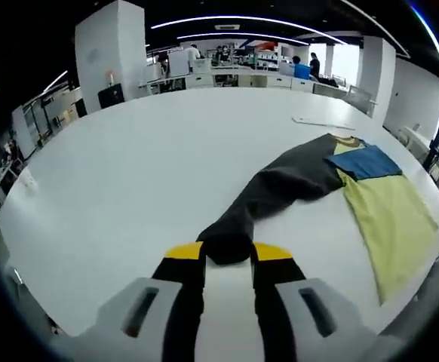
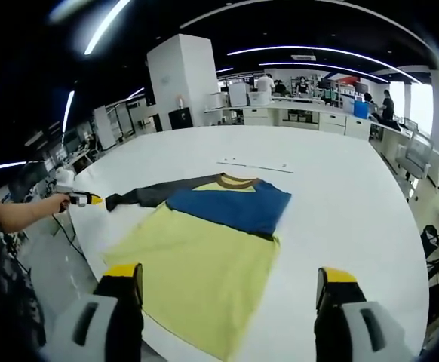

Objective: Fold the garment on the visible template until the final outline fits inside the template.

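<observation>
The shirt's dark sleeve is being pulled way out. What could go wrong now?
The left tool is shut on the dark sleeve, stretched far from the shirt. Pulling more might drag the whole shirt sideways. The shirt's yellow hem lies close to the table edge, so it could slide off. The right tool is open, holding nothing down.

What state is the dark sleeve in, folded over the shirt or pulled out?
Pulled out. The left gripper is shut on the dark sleeve, stretched away from the shirt across the white table.
</observation>
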`<state>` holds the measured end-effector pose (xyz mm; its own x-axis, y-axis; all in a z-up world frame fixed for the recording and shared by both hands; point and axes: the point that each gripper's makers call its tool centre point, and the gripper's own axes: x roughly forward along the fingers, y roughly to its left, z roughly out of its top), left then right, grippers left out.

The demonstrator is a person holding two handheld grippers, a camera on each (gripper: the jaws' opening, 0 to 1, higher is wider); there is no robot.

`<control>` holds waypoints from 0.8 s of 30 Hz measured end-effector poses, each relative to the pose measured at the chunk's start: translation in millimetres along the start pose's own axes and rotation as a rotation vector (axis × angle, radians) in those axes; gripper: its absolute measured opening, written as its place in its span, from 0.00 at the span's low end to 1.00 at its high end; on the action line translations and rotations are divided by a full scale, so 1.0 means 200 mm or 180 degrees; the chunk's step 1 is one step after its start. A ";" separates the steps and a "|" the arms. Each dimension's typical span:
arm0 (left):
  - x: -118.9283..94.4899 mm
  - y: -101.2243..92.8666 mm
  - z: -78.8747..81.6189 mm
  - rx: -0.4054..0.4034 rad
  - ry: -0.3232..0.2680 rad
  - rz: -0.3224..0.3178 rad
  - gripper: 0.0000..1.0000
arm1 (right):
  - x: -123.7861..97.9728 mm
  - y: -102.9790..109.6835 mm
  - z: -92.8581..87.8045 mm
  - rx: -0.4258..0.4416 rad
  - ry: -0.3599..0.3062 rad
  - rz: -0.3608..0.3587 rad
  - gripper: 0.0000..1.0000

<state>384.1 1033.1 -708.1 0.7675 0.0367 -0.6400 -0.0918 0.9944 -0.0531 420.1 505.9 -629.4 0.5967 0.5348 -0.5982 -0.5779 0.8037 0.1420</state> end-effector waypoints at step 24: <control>0.14 -0.02 0.03 -0.0404 -0.0039 0.0058 0.01 | -0.01 -0.02 -0.04 0.0083 0.0023 -0.0029 0.96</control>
<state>410.3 1030.3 -721.3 0.7726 0.0566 -0.6324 -0.1847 0.9730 -0.1386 416.3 499.1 -635.8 0.5979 0.5255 -0.6053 -0.5576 0.8151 0.1569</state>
